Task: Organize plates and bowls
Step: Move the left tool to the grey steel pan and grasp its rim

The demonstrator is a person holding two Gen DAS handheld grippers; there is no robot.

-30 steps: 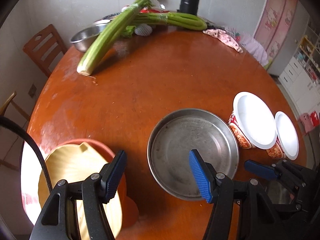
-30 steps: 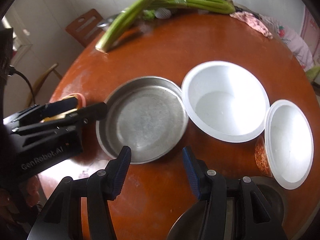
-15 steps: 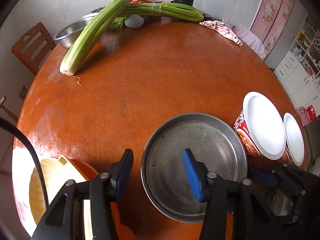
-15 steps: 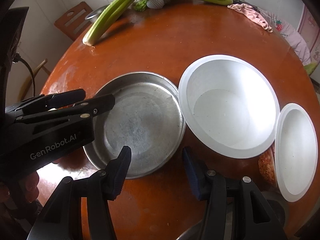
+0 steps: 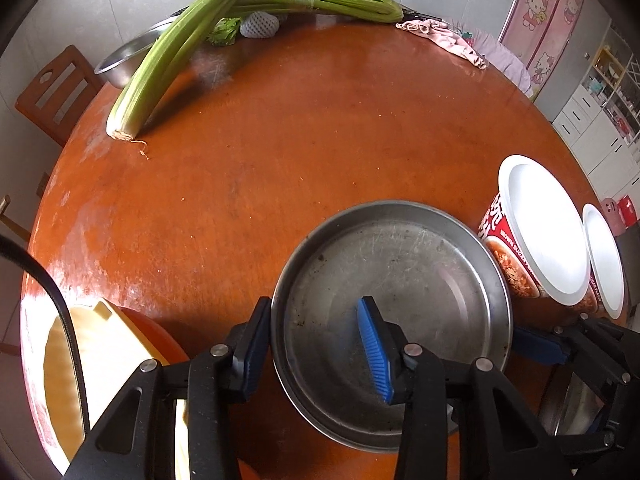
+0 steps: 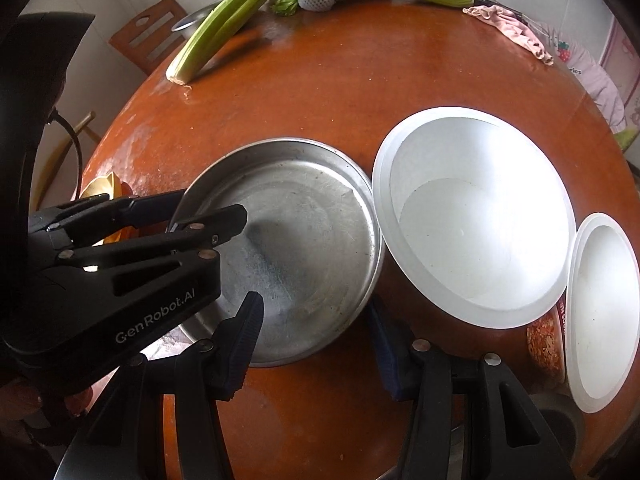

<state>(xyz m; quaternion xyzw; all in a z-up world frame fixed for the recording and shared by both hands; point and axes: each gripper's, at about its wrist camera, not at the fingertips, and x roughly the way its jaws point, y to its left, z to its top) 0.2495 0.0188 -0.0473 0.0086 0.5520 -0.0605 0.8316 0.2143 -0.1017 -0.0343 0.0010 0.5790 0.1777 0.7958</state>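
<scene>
left tongs [image 5: 316, 344]: jaws astride the near-left rim of the steel plate [image 5: 420, 280], one pad outside the wall, blue pad inside on the plate floor. jaws have just been closing with the rim between them; whether the pads already press on it cannot be told from either view

right tongs [image 6: 316, 344]: jaws apart, nothing between them, hovering over bare counter [image 6: 360, 92] just at the near edge of the steel plate, right finger close to the base of the large white bowl [image 6: 472, 220]

steel plate: flat on the round orange-brown counter, near side, scratched and empty. its right rim is touching or just beside the large white bowl, which has red printed sides. a smaller white bowl [image 6: 604, 312] stands just right of that one, rims near each other

left of the plate: a red dish with a yellowish item [image 5: 96, 344] in it, partly hidden by the tongs body

far side of counter: two celery bunches [image 5: 176, 56], a steel bowl [image 5: 124, 60] behind them, a pink cloth [image 5: 444, 38] at far right. wooden chair [image 5: 52, 92] beyond the counter edge
</scene>
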